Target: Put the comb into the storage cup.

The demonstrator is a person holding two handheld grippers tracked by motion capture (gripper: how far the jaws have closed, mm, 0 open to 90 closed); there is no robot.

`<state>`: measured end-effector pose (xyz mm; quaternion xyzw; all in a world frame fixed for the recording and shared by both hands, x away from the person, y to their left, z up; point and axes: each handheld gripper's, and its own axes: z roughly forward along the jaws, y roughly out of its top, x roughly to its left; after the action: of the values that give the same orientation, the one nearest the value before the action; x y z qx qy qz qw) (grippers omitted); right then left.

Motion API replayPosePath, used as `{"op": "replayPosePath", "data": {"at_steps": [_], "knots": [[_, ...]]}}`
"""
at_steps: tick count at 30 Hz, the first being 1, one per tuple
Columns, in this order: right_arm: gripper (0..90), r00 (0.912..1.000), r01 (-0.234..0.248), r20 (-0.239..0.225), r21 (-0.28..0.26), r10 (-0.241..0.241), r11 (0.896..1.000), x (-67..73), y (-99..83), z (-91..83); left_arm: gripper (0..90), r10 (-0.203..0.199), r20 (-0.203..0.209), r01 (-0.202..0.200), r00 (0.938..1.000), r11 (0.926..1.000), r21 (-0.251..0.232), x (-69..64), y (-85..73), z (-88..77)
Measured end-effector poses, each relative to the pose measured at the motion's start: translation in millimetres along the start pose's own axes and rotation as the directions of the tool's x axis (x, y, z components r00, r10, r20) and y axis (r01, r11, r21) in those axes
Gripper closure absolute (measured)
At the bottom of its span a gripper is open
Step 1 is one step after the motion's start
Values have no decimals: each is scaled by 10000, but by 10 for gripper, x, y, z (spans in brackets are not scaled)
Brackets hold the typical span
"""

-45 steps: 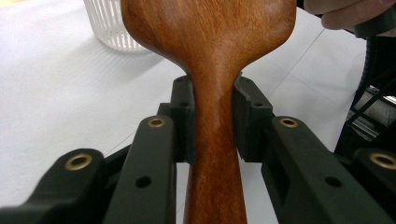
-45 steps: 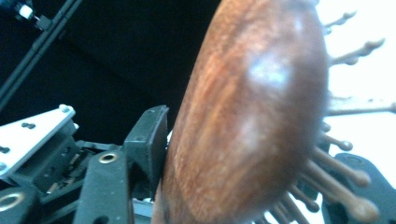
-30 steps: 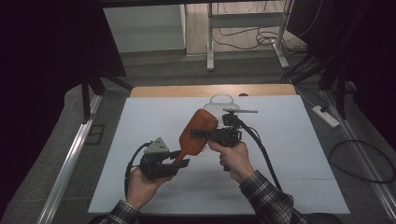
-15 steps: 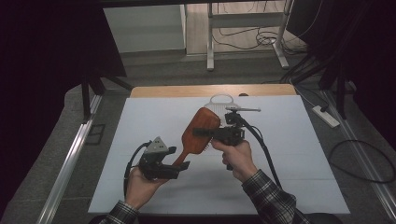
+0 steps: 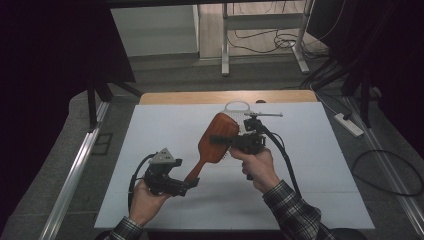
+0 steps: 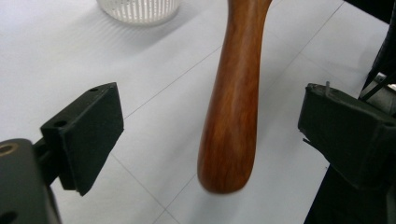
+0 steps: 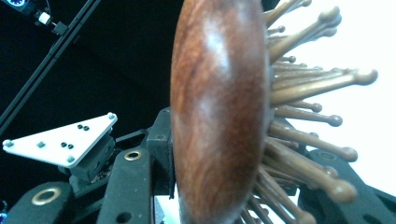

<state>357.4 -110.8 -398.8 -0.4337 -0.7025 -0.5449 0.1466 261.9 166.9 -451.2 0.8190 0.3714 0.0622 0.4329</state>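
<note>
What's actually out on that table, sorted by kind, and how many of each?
Wooden hairbrush: 1
White ribbed basket: 1
Handheld tongs: 2, left and right
Total: 4

Wooden hairbrush [image 7: 217, 116] edge-on btwn right gripper [image 7: 233, 186] jaws, clamped, pins [image 7: 308, 88] pointing right, white plate [image 7: 60, 140] at left.

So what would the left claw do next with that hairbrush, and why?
Probably close on the hairbrush handle. The left claw is open with the handle hanging between its jaws, touching neither, while the right claw pinches the brush head. Closing would let both hold it.
</note>
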Motion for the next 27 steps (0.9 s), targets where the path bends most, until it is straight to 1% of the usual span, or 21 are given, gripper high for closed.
{"op": "replayPosePath", "data": {"at_steps": [3, 6, 9, 11, 13, 22, 27], "knots": [[539, 10000, 58, 73, -68, -57, 10000, -4, 13, -18, 59, -80, -21, 79, 10000, 9999, -86, 21, -22, -30], [539, 9999, 130, 108, -130, -128, 9998, -10, 29, -38, 42, -66, -44, 65, 10000, 9999, -121, 32, -40, -51], [539, 9997, 197, 150, -163, -195, 9997, -18, 50, -62, 31, -88, -29, 87, 10000, 9999, -120, 42, -55, -63], [539, 9994, 271, 213, -192, -267, 9994, -23, 68, -81, 29, -111, -80, 111, 9999, 9999, -36, 57, -82, -78], [539, 9991, 315, 309, -267, -307, 9991, -26, 88, -102, 26, -214, -41, 213, 9998, 9998, -29, 70, -100, -96], [539, 9975, 446, 572, -625, -410, 9971, -58, 170, -192, 18, -220, -366, 216, 9991, 9997, -109, 119, -192, -203], [539, 9964, 504, 709, -682, -456, 9964, -86, 212, -224, 19, -196, -403, 190, 9990, 9997, -151, 128, -253, -253]]}}
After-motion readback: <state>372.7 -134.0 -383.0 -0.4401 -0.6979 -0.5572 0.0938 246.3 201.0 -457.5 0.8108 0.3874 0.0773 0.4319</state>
